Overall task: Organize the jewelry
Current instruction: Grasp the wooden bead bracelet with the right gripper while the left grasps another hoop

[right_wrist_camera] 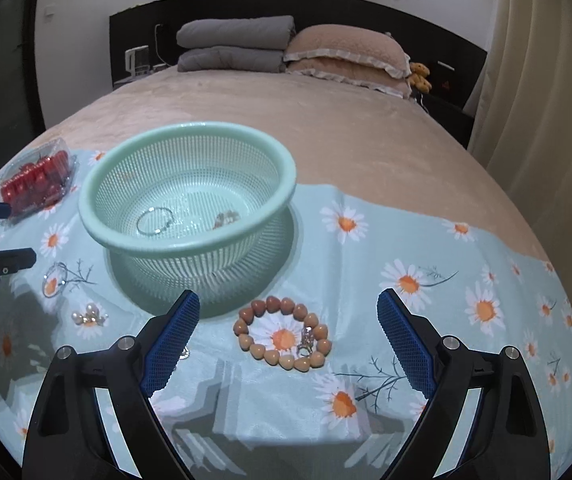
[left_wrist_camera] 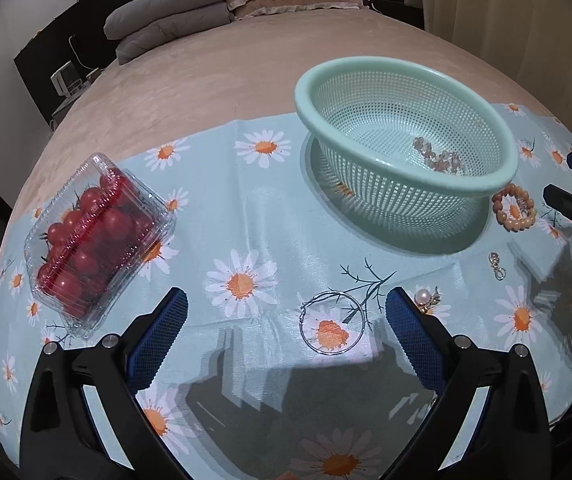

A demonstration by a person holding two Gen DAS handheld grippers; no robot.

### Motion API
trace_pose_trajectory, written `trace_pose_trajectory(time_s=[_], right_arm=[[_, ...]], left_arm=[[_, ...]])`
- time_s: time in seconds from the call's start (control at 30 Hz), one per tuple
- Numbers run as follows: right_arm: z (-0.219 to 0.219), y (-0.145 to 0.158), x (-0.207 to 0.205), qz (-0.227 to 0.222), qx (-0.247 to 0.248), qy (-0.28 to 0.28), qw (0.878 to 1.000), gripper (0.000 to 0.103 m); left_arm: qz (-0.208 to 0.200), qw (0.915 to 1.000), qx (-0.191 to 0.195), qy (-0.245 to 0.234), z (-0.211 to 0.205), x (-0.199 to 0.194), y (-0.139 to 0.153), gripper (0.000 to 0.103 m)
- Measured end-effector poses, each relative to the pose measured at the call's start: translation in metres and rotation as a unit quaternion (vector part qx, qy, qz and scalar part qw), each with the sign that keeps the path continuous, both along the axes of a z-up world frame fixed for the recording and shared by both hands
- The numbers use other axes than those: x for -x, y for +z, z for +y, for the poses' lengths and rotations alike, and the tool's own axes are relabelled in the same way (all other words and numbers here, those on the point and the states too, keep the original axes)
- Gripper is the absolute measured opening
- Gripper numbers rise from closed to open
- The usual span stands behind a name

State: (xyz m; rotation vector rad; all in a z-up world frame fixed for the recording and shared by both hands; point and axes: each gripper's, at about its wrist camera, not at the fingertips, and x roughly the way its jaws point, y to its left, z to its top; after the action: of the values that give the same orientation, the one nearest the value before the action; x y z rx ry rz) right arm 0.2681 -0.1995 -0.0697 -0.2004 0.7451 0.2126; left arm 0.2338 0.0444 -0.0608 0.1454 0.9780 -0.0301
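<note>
A mint green mesh basket (left_wrist_camera: 306, 96) (right_wrist_camera: 86, 208) stands on the daisy cloth and holds a pale bead bracelet (left_wrist_camera: 440, 156) (right_wrist_camera: 226, 218) and a thin silver bangle (right_wrist_camera: 154, 220). My left gripper (left_wrist_camera: 286, 312) is open, just above another thin silver bangle (left_wrist_camera: 332, 322) (right_wrist_camera: 52, 276) on the cloth. A pearl brooch (left_wrist_camera: 426, 298) (right_wrist_camera: 89, 316) lies beside its right finger. My right gripper (right_wrist_camera: 288, 318) (left_wrist_camera: 566, 184) is open over a brown bead bracelet (right_wrist_camera: 282, 334) (left_wrist_camera: 514, 208). A small silver charm (left_wrist_camera: 496, 266) lies near the basket.
A clear plastic box of cherry tomatoes (left_wrist_camera: 94, 240) (right_wrist_camera: 36, 182) sits at the left on the cloth. The cloth (left_wrist_camera: 270, 216) covers the foot of a beige bed (right_wrist_camera: 286, 120) with pillows and folded grey blankets at its head.
</note>
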Motion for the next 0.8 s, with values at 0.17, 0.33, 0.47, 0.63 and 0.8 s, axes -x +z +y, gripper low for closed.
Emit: trace_pose_trajectory(time_s=[0.17, 0.33, 0.47, 0.63, 0.8], right_arm=[[-0.009, -0.032, -0.02, 0.039, -0.005, -0.017, 0.999, 0.086], [-0.01, -0.057, -0.032, 0.066, -0.025, -0.017, 0.997, 0.086], [-0.004, -0.064, -0.034, 0.065, -0.031, -0.01, 0.997, 0.067], [-0.008, -0.06, -0.032, 0.07, -0.033, -0.002, 0.997, 0.022], [-0.016, -0.045, -0.024, 0.071, -0.063, 0.008, 0.995, 0.017]], left_arm=[[0.031, 0.9995, 0.006, -0.009, -0.004, -0.01, -0.031, 0.097], [0.044, 0.9986, 0.017, -0.024, -0.01, -0.015, -0.052, 0.098], [0.046, 0.9983, 0.031, -0.02, -0.008, -0.018, -0.058, 0.097], [0.051, 0.9975, 0.035, -0.034, -0.014, -0.014, -0.049, 0.064], [0.061, 0.9964, 0.032, -0.05, -0.023, -0.009, -0.044, 0.044]])
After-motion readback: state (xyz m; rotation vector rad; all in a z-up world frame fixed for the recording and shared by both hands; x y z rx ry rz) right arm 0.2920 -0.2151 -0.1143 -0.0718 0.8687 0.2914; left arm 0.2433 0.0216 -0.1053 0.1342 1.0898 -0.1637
